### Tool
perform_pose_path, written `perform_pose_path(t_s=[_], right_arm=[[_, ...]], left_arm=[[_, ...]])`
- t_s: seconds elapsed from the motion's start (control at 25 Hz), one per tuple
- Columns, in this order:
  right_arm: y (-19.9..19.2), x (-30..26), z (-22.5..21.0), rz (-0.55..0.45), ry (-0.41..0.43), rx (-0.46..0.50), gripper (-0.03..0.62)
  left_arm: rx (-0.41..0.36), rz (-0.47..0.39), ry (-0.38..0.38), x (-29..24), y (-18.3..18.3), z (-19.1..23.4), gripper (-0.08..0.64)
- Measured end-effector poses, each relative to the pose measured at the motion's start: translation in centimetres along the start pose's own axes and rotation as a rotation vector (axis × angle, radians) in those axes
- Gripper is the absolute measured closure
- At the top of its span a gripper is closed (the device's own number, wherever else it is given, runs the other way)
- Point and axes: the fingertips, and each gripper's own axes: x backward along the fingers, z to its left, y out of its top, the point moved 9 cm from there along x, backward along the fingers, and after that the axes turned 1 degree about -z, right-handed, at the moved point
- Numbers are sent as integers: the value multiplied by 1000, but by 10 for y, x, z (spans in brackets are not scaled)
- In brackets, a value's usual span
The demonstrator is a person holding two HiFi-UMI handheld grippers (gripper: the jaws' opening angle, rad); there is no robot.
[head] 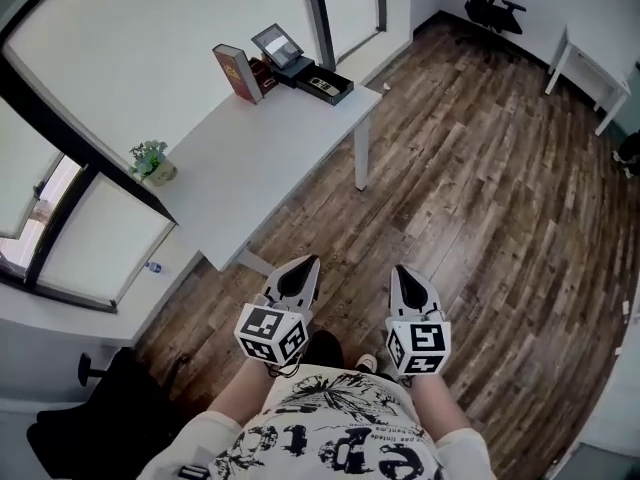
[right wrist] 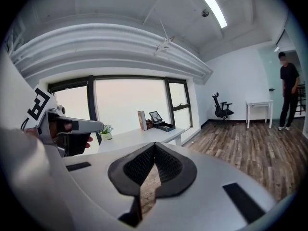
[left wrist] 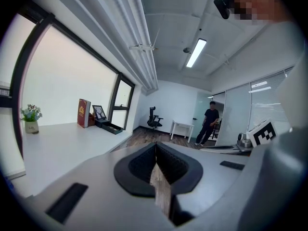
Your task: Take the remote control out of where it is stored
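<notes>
A black open box (head: 323,86) stands at the far end of the white desk (head: 260,158); a small light object lies in it, too small to tell as the remote. The box also shows far off in the left gripper view (left wrist: 109,126) and the right gripper view (right wrist: 166,126). Both grippers hang over the wood floor in front of the person's body, well short of the desk. My left gripper (head: 303,268) is shut with nothing between its jaws (left wrist: 155,154). My right gripper (head: 404,274) is likewise shut and empty (right wrist: 154,154).
A red book (head: 238,73) and a picture frame (head: 277,45) stand beside the box, and a small potted plant (head: 152,161) sits at the desk's near left. A person (right wrist: 288,90) stands across the room near a white side table (head: 590,68) and an office chair (head: 493,3).
</notes>
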Motion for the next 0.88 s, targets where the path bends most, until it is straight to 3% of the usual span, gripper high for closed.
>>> perform_pose_path(t_s=[0.28,0.48,0.6,0.72,0.88], right_arm=[[22,-87,-46,13,-32,7,591],[58,-173,-63,17,-78,18,591],[84,-226,-69,1,-97,30,591],[106,-274,-74,-10,-100,31,591],[121,-318,-82,-8,-105,44,591]], left_arm=[[31,-17,-22,-97,20,44,549],[65,-24,-83,-180,55,98,549],[43,-33,-113,-224,82,133,549],[24,-62,-110,-261,109,168,549],[80,-53,-105,-302,121,202,549]])
